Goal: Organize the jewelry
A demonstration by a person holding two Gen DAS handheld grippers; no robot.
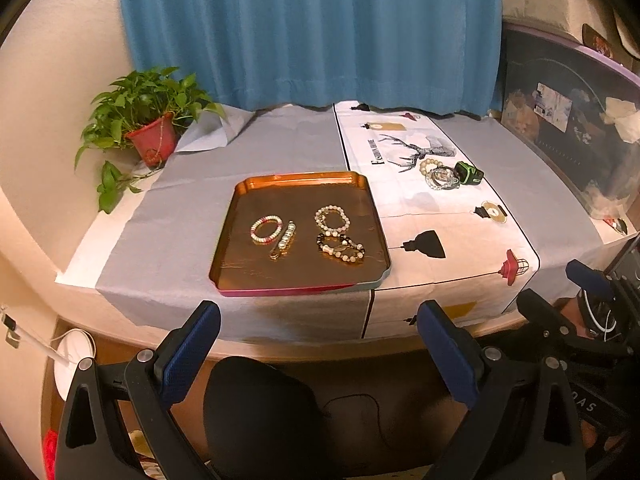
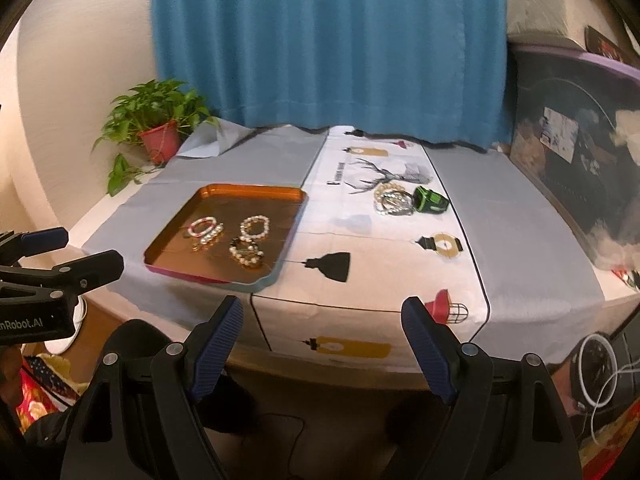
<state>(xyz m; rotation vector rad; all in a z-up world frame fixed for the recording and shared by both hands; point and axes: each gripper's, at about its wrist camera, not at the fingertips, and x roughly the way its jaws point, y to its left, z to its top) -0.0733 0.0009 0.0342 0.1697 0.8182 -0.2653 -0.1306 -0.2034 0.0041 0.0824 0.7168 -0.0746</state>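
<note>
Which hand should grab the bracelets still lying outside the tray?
Probably the right gripper: the loose bracelets lie right of the tray, nearer its side. Both jaws are open.

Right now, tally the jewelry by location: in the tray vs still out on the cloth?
In the orange metal tray: 4 (pink-and-white bead bracelet, pale pearl strand, cream bead bracelet, dark-and-cream bead bracelet)
On the white printed cloth: 3 (cream bead bracelet, clear crystal bracelet, green-and-black band)
Total: 7

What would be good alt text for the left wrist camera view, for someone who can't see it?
An orange tray on a cloth-covered table holds four beaded bracelets, while more bracelets and a green object lie on the cloth to its right. The open left gripper hangs before the table's edge; a potted plant and blue curtain sit behind.
</note>
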